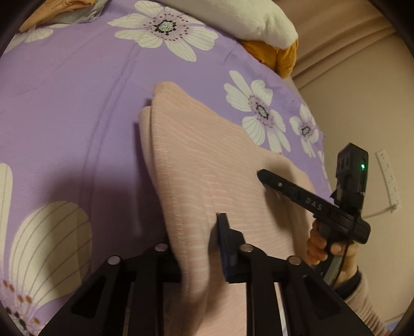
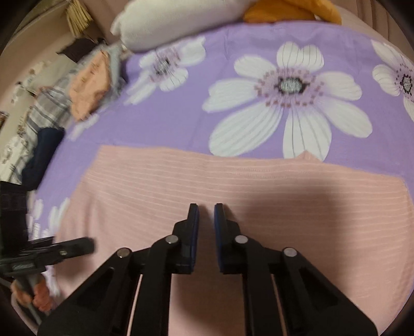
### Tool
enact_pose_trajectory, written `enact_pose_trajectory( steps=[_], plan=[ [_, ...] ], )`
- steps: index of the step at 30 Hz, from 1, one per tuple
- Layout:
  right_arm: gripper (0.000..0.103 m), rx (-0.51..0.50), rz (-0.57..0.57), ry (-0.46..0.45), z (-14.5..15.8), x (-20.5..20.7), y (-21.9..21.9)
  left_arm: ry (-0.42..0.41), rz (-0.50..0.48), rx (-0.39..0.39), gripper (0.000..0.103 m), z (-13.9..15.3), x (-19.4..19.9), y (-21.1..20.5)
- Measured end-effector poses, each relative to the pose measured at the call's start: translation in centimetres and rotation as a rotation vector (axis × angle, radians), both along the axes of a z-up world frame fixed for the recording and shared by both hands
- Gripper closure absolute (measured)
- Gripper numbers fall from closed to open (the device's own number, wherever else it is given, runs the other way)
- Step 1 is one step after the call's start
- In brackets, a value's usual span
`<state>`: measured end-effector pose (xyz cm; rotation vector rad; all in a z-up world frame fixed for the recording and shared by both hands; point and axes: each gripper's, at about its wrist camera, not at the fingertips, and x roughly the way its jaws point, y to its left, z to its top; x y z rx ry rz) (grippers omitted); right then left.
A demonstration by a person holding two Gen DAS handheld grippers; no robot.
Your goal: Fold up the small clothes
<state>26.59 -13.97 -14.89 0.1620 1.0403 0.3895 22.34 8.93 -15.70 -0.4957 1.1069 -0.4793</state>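
A pink ribbed garment (image 1: 207,165) lies on the purple flowered bedsheet (image 1: 77,103). My left gripper (image 1: 196,232) is shut on a fold of the garment, which drapes over and hides its left finger; only the right finger (image 1: 225,240) shows. The right gripper (image 1: 261,175) shows in the left wrist view, resting on the garment further right. In the right wrist view the garment (image 2: 233,186) spreads flat below my right gripper (image 2: 206,209), whose fingers stand a narrow gap apart with nothing between them. The left gripper (image 2: 77,245) shows at that view's lower left edge.
A white pillow (image 2: 176,20) and an orange cloth (image 2: 289,10) lie at the head of the bed. A pile of other clothes (image 2: 88,82) sits at the bed's left side. A beige wall (image 1: 362,90) stands beyond the right bed edge.
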Motion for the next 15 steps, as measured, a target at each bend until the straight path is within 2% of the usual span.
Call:
enact_pose_trajectory(
  steps=[4, 9, 15],
  plan=[
    [0.092, -0.005, 0.005, 0.007, 0.3, -0.3, -0.1, 0.008, 0.006, 0.028, 0.087, 0.1, -0.1, -0.1],
    [0.092, 0.03, 0.067, -0.028, 2.4, -4.3, -0.3, -0.004, 0.007, 0.027, 0.087, 0.9, -0.2, -0.2],
    [0.093, 0.008, 0.123, 0.014, 1.4, -9.0, 0.3, -0.021, 0.002, 0.053, 0.087, 2.3, -0.5, -0.9]
  ],
)
